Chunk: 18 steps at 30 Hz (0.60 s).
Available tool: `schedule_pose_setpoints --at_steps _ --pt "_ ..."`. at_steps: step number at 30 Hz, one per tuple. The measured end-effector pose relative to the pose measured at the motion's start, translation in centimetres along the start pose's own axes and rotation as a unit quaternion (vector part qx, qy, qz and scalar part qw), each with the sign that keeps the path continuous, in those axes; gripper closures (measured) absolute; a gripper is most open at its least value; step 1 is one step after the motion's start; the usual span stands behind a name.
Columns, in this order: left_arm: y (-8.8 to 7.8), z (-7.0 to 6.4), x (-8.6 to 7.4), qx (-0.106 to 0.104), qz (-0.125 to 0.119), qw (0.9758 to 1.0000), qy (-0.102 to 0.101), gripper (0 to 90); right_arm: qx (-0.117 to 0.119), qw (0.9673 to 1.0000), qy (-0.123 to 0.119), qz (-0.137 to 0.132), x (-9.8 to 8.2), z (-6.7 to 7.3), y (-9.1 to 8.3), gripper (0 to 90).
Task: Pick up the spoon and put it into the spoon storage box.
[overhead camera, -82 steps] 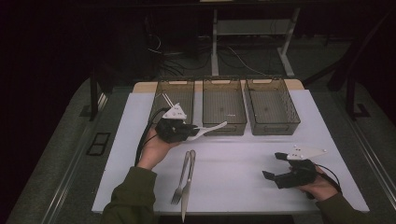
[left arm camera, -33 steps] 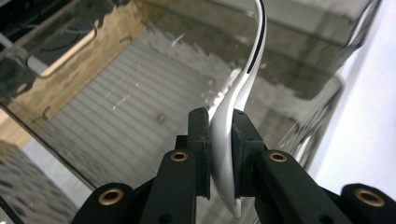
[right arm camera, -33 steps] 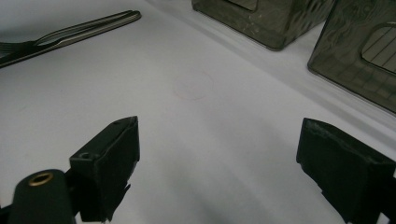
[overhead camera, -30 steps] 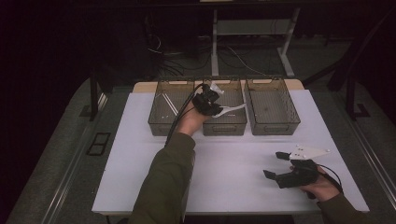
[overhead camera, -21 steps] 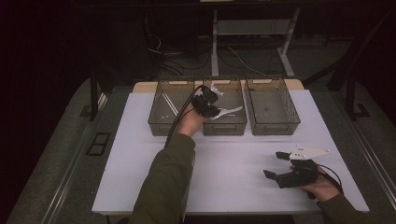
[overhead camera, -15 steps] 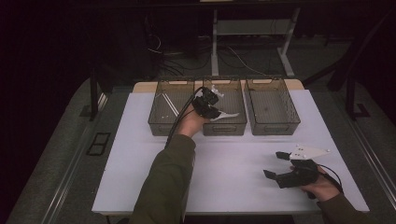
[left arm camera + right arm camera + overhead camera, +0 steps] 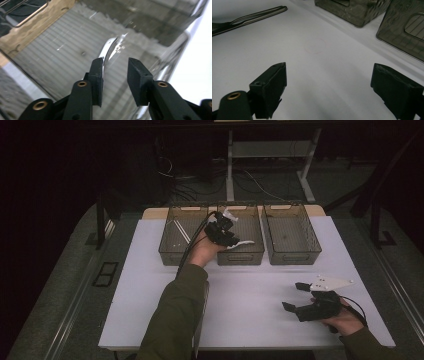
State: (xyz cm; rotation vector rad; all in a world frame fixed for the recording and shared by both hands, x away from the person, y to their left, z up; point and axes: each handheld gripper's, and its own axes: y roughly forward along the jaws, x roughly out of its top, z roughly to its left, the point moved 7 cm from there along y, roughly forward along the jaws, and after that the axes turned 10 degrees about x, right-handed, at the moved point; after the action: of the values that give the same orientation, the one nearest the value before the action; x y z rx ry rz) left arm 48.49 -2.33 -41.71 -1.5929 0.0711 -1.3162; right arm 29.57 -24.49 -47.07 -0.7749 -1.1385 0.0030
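My left gripper (image 7: 222, 232) hangs over the middle clear bin (image 7: 240, 258), held in a hand that reaches in from below. Its jaws have just been opening and now stand apart (image 7: 115, 67) with nothing pressed between the pads. A shiny metal utensil (image 7: 108, 48) shows just past the left pad, inside the bin and blurred. From above, the utensil (image 7: 245, 242) is a pale strip to the gripper's right. My right gripper (image 7: 295, 296) rests low at the front right of the white table, jaws wide open (image 7: 329, 90) over bare tabletop.
Three clear bins stand in a row at the table's far edge: the left bin (image 7: 170, 252) with thin rods in it, the middle one, and the right bin (image 7: 295, 258). A fork and another utensil (image 7: 249, 17) lie on the white tabletop (image 7: 250, 295).
The left hand carried the utensil from the table's front to the middle bin. In the last second its jaws parted and the utensil sank slightly. The right gripper stayed put.
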Motion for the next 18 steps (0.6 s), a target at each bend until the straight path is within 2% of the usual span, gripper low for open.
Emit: schedule_pose_setpoints --at_steps 7,13,18 --pt "-1.3 -0.1 -0.2 -0.014 -0.014 0.9998 -0.008 52.0 0.0 1.0 0.001 -0.001 0.0 0.0 0.0 13.3" --pt "-2.9 -0.5 -0.5 -0.012 -0.031 0.9994 -0.009 42.3 0.0 1.0 0.001 -0.001 0.0 0.0 0.0 13.3" --pt "-4.5 -1.1 -1.1 -0.016 -0.048 0.9987 -0.01 38.9 -0.001 1.0 0.002 -0.001 0.0 -0.1 0.0 13.3"
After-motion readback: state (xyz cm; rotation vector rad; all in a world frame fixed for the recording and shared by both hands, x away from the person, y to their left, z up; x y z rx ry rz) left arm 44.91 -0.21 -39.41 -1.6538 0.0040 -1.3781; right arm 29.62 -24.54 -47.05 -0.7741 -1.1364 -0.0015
